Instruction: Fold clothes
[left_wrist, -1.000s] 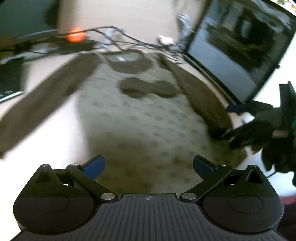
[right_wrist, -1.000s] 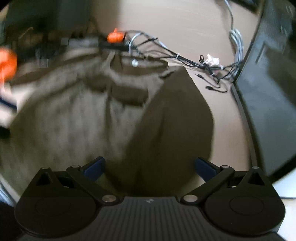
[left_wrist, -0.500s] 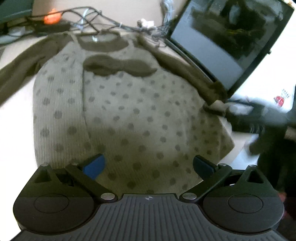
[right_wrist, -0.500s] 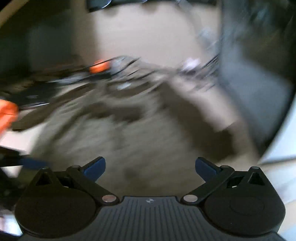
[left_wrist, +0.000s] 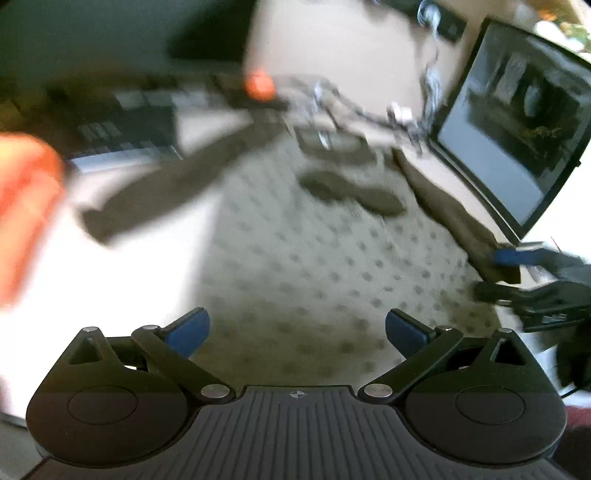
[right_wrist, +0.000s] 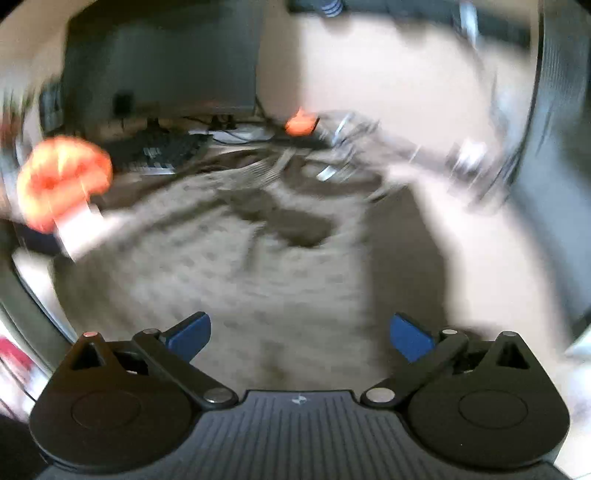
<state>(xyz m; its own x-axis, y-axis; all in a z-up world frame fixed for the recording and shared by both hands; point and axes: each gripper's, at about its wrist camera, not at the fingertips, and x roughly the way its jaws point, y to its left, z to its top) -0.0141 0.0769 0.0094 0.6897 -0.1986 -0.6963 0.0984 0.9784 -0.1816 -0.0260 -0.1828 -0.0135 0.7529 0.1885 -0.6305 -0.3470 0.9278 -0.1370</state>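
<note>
Lying flat on a pale table (left_wrist: 122, 280), the olive dotted sweater (left_wrist: 314, 266) spreads its body toward the camera, with the dark collar and a dark bow-shaped patch at the far end and one dark sleeve (left_wrist: 173, 192) stretched out to the left. The left gripper (left_wrist: 297, 330) hovers above the hem with its blue-tipped fingers (left_wrist: 188, 330) spread wide and nothing between them. At the right edge of the left wrist view, the right gripper (left_wrist: 517, 271) sits by the cuff of the other sleeve (left_wrist: 458, 218), its jaws apart; blur hides whether they touch the cloth. In its own view the right gripper (right_wrist: 299, 336) is likewise wide and empty, above the sweater (right_wrist: 236, 266). A dark monitor (left_wrist: 517, 147) stands just beside the garment, a keyboard (left_wrist: 122, 133) and tangled cables (left_wrist: 354, 110) lie behind it, and a blurred orange object (right_wrist: 62, 184) shows at the left
</note>
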